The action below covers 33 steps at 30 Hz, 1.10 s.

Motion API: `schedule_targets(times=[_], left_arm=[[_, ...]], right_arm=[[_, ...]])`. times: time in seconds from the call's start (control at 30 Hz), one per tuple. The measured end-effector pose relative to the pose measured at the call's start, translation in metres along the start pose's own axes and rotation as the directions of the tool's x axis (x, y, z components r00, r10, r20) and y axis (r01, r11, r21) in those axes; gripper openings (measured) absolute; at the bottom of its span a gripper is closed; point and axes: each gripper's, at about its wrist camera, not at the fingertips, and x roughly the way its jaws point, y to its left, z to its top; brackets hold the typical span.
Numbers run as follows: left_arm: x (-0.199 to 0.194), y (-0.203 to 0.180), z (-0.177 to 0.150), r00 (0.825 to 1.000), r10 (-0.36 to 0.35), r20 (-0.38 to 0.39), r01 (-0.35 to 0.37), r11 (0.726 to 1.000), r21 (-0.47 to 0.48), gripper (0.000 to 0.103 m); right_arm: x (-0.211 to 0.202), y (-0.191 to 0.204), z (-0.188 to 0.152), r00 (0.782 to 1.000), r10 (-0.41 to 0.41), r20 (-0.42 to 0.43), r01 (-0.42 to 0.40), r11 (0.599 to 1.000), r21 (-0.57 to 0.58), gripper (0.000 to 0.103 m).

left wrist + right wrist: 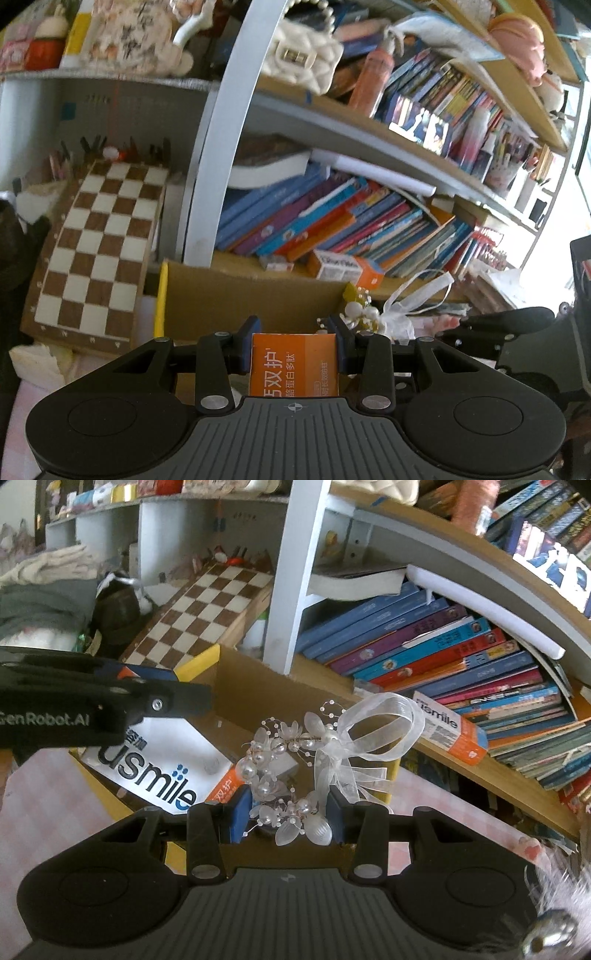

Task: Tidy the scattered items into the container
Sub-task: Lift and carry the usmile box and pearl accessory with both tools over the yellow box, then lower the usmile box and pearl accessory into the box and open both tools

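L gripper (pixel 293 345) clamps the box (pixel 294 365); R gripper (pixel 286 810) pinches the garland (pixel 295 771) (over the carton (pixel 236 686)). Ribbon could snag a pad on release.

You see a chessboard (pixel 99 247) leaning tilted at the left, beside a white shelf post (pixel 221 147). Right of that post, books (pixel 332 218) slant in a row on the lower shelf, with a thick book (pixel 269 162) lying flat on top. On the shelf above sit a quilted cream purse (pixel 299 59) and a pink bottle (pixel 373 77).
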Motion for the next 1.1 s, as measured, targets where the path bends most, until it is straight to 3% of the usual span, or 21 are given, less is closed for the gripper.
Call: schedule_targets(times=[0.47,0.57,0.63,0.83,1.1], left_arm=[[0.028,0.018,-0.015,0.997,-0.021,-0.079,0.018,0.999,-0.034,0.040],[0.026,0.022,-0.016,0.998,0.022,-0.056,-0.023,0.999,-0.031,0.043],[0.019,0.024,-0.012,0.999,0.031,-0.026,-0.032,0.999,-0.034,0.051],[0.000,0.025,-0.002,0.997,0.057,0.050,-0.056,0.998,-0.022,0.058],[-0.007,0.021,-0.011,0.996,0.084,0.015,-0.084,0.996,-0.002,0.060]], right_arm=[[0.037,-0.001,0.005,0.998,0.012,-0.064,-0.015,0.999,-0.036,0.041],[0.043,-0.001,0.007,0.997,0.016,-0.073,-0.018,0.999,-0.039,0.041],[0.047,-0.001,0.008,0.997,0.017,-0.079,-0.020,0.999,-0.041,0.041],[0.059,-0.001,0.011,0.995,0.023,-0.093,-0.027,0.999,-0.042,0.041],[0.071,0.003,0.014,0.993,0.038,-0.109,-0.044,0.998,-0.054,0.041]])
